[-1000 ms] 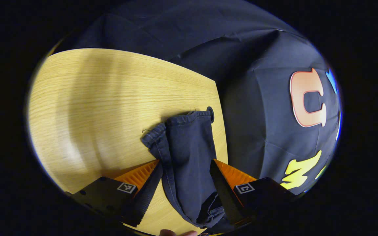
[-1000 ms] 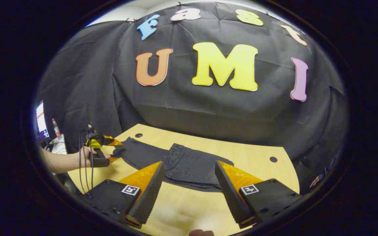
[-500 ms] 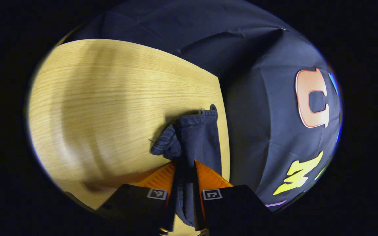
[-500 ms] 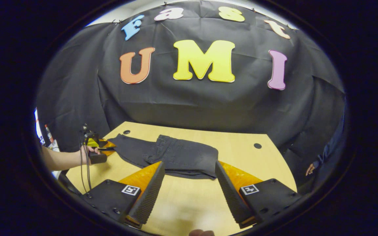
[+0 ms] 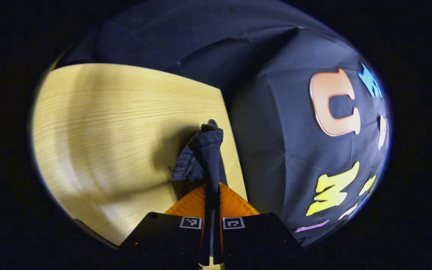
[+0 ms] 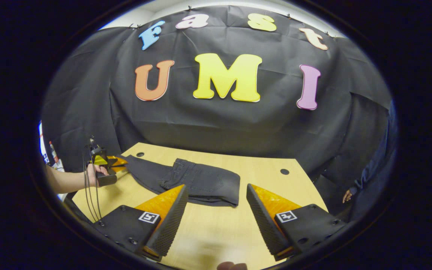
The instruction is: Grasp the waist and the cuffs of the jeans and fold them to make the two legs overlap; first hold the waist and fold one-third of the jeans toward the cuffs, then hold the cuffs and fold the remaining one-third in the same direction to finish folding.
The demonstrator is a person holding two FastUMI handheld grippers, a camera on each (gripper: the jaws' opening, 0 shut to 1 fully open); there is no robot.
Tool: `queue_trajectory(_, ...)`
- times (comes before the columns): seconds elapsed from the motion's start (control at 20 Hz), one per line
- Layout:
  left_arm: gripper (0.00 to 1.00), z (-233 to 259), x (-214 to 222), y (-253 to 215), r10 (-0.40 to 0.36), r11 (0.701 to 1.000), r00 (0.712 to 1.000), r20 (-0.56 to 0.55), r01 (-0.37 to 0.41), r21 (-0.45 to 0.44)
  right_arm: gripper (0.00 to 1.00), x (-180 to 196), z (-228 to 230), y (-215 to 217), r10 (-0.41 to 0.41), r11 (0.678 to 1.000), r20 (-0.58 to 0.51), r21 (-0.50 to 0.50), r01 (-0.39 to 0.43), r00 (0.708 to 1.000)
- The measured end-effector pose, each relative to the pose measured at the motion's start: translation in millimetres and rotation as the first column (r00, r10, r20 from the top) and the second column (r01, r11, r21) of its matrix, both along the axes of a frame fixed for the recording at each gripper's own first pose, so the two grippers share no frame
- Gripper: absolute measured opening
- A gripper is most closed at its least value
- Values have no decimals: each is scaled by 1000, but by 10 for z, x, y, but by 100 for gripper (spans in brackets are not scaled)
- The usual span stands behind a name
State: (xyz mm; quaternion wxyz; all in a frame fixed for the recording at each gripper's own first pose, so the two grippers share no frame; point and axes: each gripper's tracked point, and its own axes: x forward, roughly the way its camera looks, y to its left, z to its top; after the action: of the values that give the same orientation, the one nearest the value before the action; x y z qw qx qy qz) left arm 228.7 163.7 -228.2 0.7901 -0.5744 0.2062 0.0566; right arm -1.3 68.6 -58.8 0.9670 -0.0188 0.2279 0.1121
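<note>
Pinching: the left gripper (image 5: 212, 195) has its fingers pressed onto the cuffs (image 5: 204, 150) of the jeans (image 6: 197, 182); the dark denim bunches up just past the fingertips, lifted off the worktop (image 5: 118, 123)
Left gripper, far side: in the right gripper view it sits at the worktop's left end (image 6: 107, 163), held by a hand (image 6: 94, 175) with cables hanging below; the leg end of the jeans runs right into it
Right gripper: hovering above the near edge (image 6: 216, 221), fingers spread wide with nothing between them; well apart from the cloth
Jeans: lying across the middle of the worktop (image 6: 268, 180); the waist part (image 6: 208, 180) is folded over onto the legs, fold edge on the right; the rest stretches left toward the cuffs
Worktop: light wood; a small round hole (image 6: 284, 171) right of the jeans, another (image 6: 140, 154) near the back left corner
</note>
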Motion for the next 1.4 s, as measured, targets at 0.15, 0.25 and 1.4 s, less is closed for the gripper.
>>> queue_trajectory(0.15, 6, 325, -7, -183, -56, 997, 996, 66, 52, 59, 96, 16, -46, -40, -3, 1000, -14, 24, 3, 1000)
queue_trajectory(0.25, 6, 505, -44, -313, -92, 992, 991, 93, 83, 95, 94, 18, -36, -72, -2, 999, -13, 36, 2, 1000)
queue_trajectory(1.4, 6, 599, -282, -3761, -536, 253, 828, -166, 346, 903, 96, 0, -466, -1237, -87, 986, -49, 142, 93, 995)
